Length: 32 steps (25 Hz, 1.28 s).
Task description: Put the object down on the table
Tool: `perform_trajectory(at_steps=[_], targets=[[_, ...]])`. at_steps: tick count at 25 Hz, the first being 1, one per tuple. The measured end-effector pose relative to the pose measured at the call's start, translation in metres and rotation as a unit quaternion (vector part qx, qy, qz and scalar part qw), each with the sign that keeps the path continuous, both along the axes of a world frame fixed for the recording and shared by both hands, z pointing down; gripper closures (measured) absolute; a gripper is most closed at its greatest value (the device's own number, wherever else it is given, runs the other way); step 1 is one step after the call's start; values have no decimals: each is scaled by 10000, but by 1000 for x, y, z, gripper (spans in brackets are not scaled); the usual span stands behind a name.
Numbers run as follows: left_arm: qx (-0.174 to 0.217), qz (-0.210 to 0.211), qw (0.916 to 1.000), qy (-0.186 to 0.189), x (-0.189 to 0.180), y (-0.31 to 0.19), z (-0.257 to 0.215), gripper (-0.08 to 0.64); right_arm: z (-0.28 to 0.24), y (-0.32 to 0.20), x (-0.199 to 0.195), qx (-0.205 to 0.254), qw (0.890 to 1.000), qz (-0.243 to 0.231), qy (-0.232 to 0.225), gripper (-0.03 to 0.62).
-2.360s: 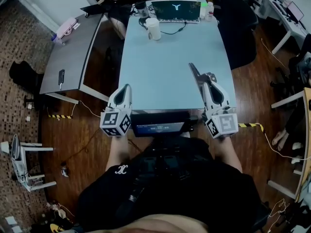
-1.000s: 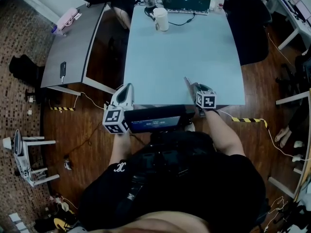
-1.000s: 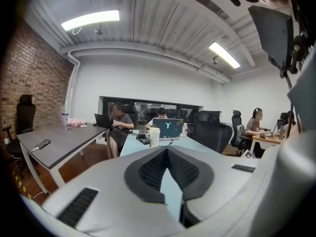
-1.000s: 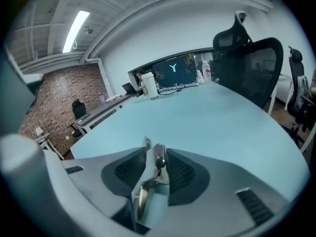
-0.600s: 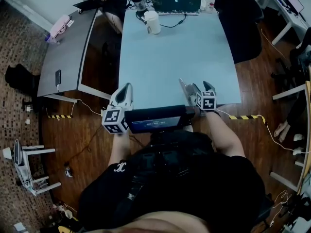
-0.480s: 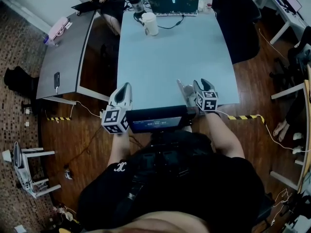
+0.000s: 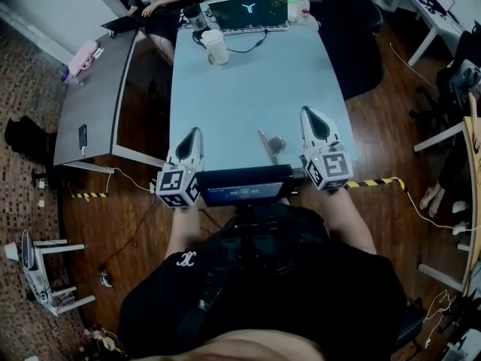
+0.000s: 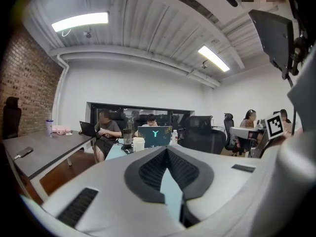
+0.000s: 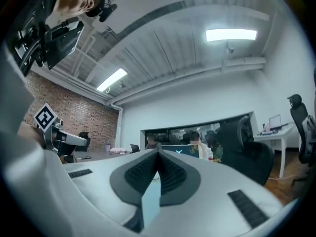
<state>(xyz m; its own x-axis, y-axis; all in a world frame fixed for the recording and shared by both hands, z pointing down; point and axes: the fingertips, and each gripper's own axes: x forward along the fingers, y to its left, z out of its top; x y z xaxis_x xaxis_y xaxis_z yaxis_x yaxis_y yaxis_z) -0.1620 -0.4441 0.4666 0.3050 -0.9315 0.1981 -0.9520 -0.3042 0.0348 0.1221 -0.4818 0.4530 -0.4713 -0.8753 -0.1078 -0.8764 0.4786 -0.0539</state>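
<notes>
Fingers (image 9: pixel 174 176) pressed together, empty, on right gripper (image 7: pixel 309 114) and left gripper (image 7: pixel 196 133); spoon (image 7: pixel 272 143) resting on table (image 7: pixel 248 81); best lifted away without nudging it.

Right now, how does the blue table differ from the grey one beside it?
Colour: the blue table is pale blue, the grey table dark grey. Load: the blue table bears a laptop, white cup and metal utensil; the grey table a phone and pink item. Both have smooth, plain tops.
</notes>
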Motion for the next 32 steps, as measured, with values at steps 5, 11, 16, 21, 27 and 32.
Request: perform_trajectory(at_steps=[5, 11, 16, 21, 27, 32], targets=[[199, -112, 9997, 9, 22, 10, -11, 557, -40, 38, 25, 781, 9964, -23, 339, 615], [314, -93, 9994, -73, 37, 35, -18, 555, -53, 72, 46, 836, 9964, 66, 146, 615], [500, -124, 9986, -83, 36, 69, -27, 556, -46, 105, 52, 747, 9971, 134, 42, 615], [700, -95, 9974, -127, 24, 140, -37, 556, -53, 172, 47, 800, 9965, 207, -99, 615], [624, -56, 9979, -139, -8, 276, -15, 557, -41, 304, 15, 857, 9959, 266, -56, 615], [323, -29, 9994, -113, -32, 387, 2, 555, -41, 422, -3, 788, 9962, 374, -28, 615]])
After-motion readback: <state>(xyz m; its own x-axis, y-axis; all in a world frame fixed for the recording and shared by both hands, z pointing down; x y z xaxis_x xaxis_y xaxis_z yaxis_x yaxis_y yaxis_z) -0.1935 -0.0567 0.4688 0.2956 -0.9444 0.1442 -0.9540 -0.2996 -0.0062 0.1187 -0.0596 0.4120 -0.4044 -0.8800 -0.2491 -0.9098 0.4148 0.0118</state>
